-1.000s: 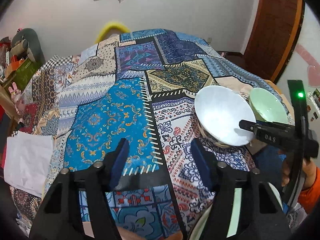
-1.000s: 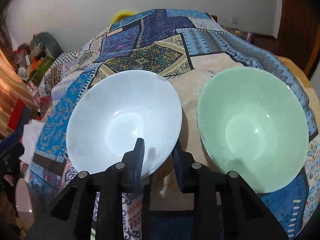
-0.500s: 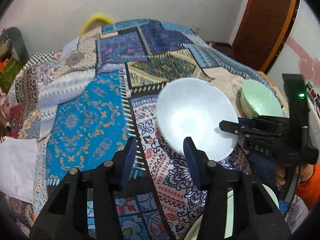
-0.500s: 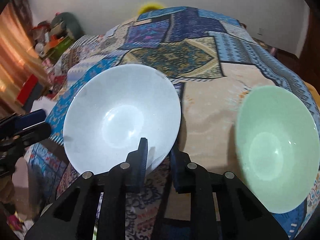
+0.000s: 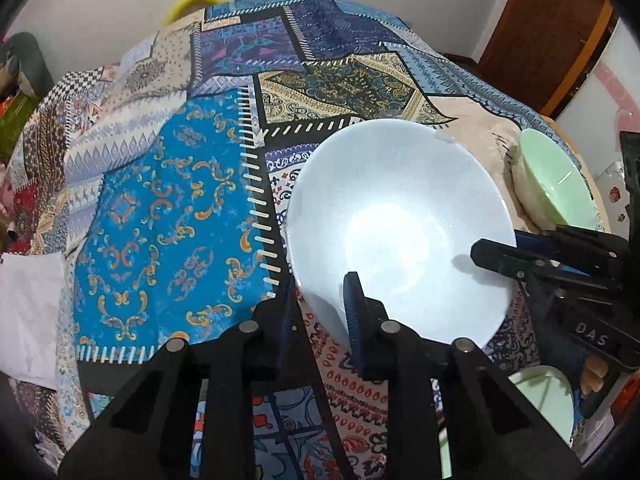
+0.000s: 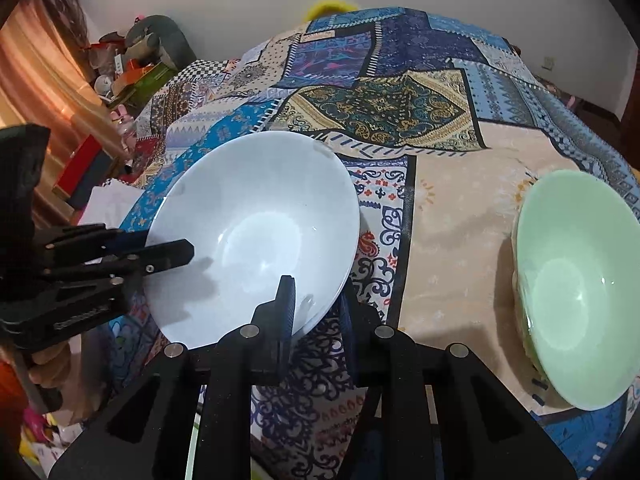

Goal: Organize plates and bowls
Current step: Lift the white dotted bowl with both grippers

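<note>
A white bowl (image 5: 400, 224) (image 6: 256, 236) hangs tilted over the patchwork-clothed table (image 5: 168, 216), gripped from two sides. My left gripper (image 5: 320, 304) (image 6: 160, 246) straddles the rim nearest its camera, one finger inside the bowl and one outside. Its jaws are closing and the pads sit against the wall. My right gripper (image 6: 316, 304) (image 5: 500, 246) is shut on the opposite rim. A pale green bowl (image 6: 572, 292) (image 5: 552, 188) rests on the cloth to the right, apart from both grippers.
A pale green dish (image 5: 548, 392) lies at the table's near right edge, below the right hand. White paper (image 5: 28, 312) lies off the left edge. A cluttered shelf (image 6: 132, 68) stands at far left, a wooden door (image 5: 552, 32) at far right.
The right gripper carried the white bowl leftward, away from the green bowl. The left gripper sank toward it and its wide jaws narrowed onto the rim.
</note>
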Motion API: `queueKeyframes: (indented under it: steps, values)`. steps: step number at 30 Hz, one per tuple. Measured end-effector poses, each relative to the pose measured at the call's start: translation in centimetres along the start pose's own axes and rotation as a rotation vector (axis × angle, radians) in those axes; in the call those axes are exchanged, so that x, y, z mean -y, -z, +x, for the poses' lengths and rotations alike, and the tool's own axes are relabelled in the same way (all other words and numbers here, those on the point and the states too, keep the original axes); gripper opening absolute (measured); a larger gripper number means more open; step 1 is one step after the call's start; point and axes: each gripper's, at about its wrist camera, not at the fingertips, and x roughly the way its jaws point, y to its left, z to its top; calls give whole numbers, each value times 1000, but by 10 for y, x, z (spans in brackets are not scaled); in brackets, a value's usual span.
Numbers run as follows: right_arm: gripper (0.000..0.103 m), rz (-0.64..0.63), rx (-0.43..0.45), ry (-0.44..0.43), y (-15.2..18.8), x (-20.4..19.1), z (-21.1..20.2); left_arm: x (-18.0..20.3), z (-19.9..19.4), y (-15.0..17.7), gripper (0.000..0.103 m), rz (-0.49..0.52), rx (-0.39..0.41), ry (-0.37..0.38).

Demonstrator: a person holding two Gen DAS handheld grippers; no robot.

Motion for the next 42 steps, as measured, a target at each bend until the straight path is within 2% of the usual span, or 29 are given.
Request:
queueKeyframes:
  steps: [5, 7, 11, 14, 21, 31, 42]
  values:
    - [21, 2, -9, 28, -4, -3, 2, 2, 3, -3, 24, 17, 18, -19]
    - [25, 14, -14, 42, -5, -1, 5, 2, 6, -3, 24, 14, 12, -21]
    - [26, 59, -23, 1, -7, 5, 12, 2, 12, -5, 20, 18, -2, -7]
    - [19, 55, -21, -6, -7, 3, 14, 5, 12, -4, 20, 32, 14, -13]
    - [18, 41, -3, 14, -3, -3, 6, 6, 4, 0, 19, 33, 34, -6]
    - [18, 24, 47, 19, 6, -17, -25, 16, -33, 17, 19, 45, 111, -28]
    - [18, 0, 97, -4, 18, -48, -67, 24, -94, 46, 19, 40, 214, -67]
